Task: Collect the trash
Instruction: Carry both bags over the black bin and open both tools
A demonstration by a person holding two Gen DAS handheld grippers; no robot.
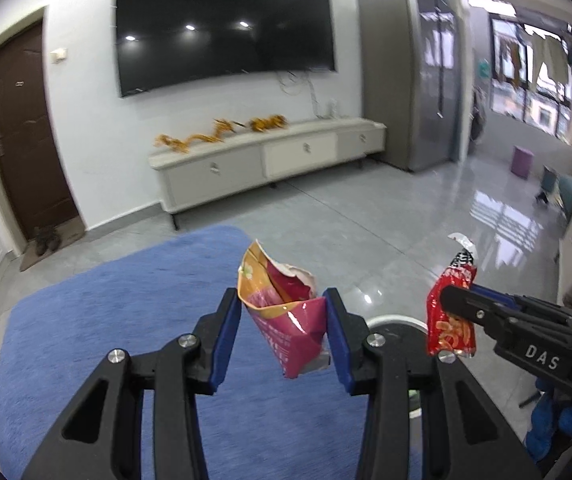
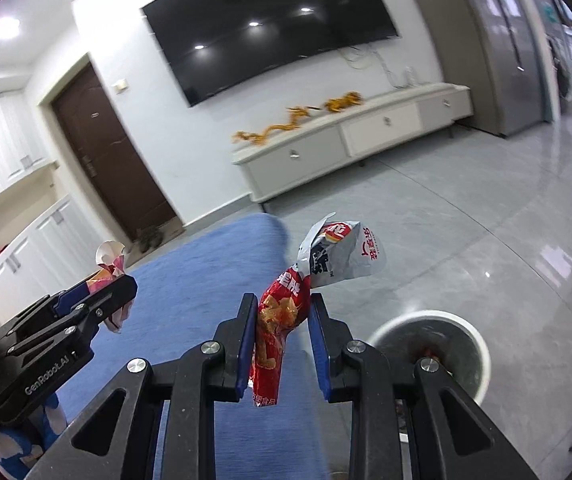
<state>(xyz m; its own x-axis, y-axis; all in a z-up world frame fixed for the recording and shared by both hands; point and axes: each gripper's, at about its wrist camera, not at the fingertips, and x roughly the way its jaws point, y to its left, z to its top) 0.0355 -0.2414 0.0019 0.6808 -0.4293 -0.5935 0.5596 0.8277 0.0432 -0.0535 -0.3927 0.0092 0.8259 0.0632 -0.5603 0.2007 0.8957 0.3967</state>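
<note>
In the left wrist view my left gripper [image 1: 282, 300] is shut on a torn pink and orange snack bag [image 1: 289, 328], which hangs above the blue rug [image 1: 106, 320]. To its right my right gripper [image 1: 451, 300] pinches a red snack wrapper [image 1: 445, 328]. In the right wrist view the right gripper [image 2: 282, 304] is shut on that red and silver wrapper [image 2: 276, 320], whose crumpled top sticks up past the fingertips. My left gripper [image 2: 124, 286] shows at the left with the pink bag [image 2: 110, 260]. A white round trash bin [image 2: 481, 354] stands on the tiles just right of the right gripper, and its rim [image 1: 395, 319] shows in the left wrist view.
A low white TV cabinet [image 1: 266, 160] with a golden dragon ornament [image 1: 222, 132] stands against the far wall under a big black TV [image 1: 222, 32]. A brown door [image 1: 26, 132] is at the left and a grey fridge [image 1: 417, 80] at the right. Glossy grey tiles [image 2: 465, 240] surround the rug.
</note>
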